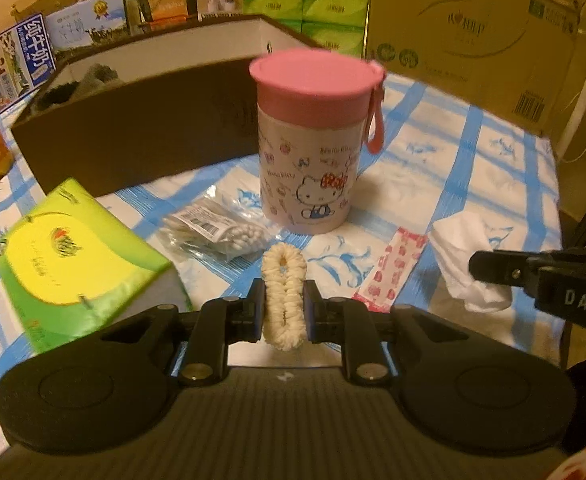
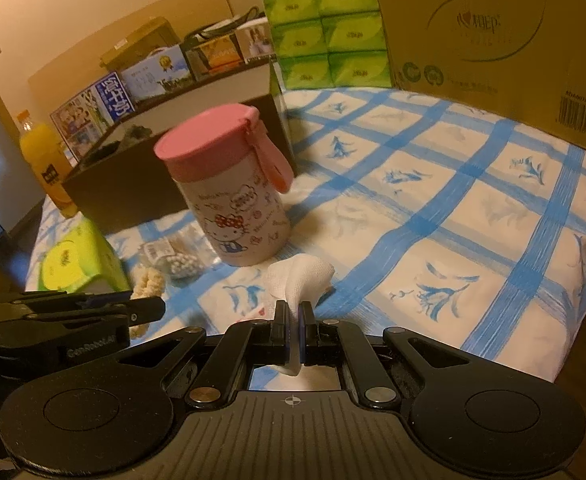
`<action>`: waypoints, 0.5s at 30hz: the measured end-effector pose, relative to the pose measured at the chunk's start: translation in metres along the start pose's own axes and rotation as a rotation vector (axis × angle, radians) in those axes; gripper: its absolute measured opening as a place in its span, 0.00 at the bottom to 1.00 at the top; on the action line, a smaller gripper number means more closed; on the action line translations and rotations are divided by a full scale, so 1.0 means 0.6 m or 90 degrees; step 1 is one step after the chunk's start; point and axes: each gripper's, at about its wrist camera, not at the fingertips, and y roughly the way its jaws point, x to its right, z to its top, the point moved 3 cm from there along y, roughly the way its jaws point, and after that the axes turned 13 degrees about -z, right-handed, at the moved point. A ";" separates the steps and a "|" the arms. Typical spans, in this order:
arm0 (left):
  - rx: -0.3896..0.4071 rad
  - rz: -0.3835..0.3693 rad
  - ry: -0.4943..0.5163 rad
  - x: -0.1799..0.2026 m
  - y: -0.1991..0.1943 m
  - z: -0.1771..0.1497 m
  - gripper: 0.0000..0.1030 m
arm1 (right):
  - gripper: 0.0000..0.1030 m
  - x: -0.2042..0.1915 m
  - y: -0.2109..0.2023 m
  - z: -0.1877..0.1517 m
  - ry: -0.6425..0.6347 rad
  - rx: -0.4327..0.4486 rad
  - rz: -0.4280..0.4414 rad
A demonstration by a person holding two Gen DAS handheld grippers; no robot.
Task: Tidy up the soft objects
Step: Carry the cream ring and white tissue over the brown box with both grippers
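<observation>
- Surface (image 2: 433,208) with a white cover crossed by blue checks and blue leaf prints.
- Dark open box (image 1: 133,128) at the back left.
- Pink-lidded cartoon canister (image 1: 309,144) standing upright in front of the box.
- Bag of cotton swabs (image 1: 217,232) beside the canister's base.
- Green tissue pack (image 1: 77,260) at the left.
- Red-patterned packet (image 1: 393,268) lying flat.
- Orange juice bottle (image 2: 45,164) at the far left edge.
- Large cardboard carton (image 2: 493,40) at the back right.

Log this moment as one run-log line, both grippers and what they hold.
left gripper: shut on cream scrunchie | right gripper: shut on white cloth | brown box: behind pink-lidded canister
</observation>
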 end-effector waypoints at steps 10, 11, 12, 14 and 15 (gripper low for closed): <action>0.041 0.000 -0.005 0.002 -0.096 -0.003 0.17 | 0.04 -0.045 -0.062 0.001 -0.021 0.028 0.038; 0.045 0.001 -0.006 -0.001 -0.105 -0.003 0.17 | 0.04 -0.053 -0.066 0.001 -0.026 0.030 0.044; 0.049 0.003 -0.007 -0.004 -0.115 -0.004 0.17 | 0.04 -0.061 -0.071 0.002 -0.031 0.033 0.050; 0.056 0.005 -0.009 -0.010 -0.133 -0.005 0.17 | 0.04 -0.078 -0.080 0.004 -0.042 0.038 0.063; 0.059 0.008 -0.009 -0.013 -0.141 -0.005 0.17 | 0.04 -0.089 -0.084 0.007 -0.048 0.041 0.070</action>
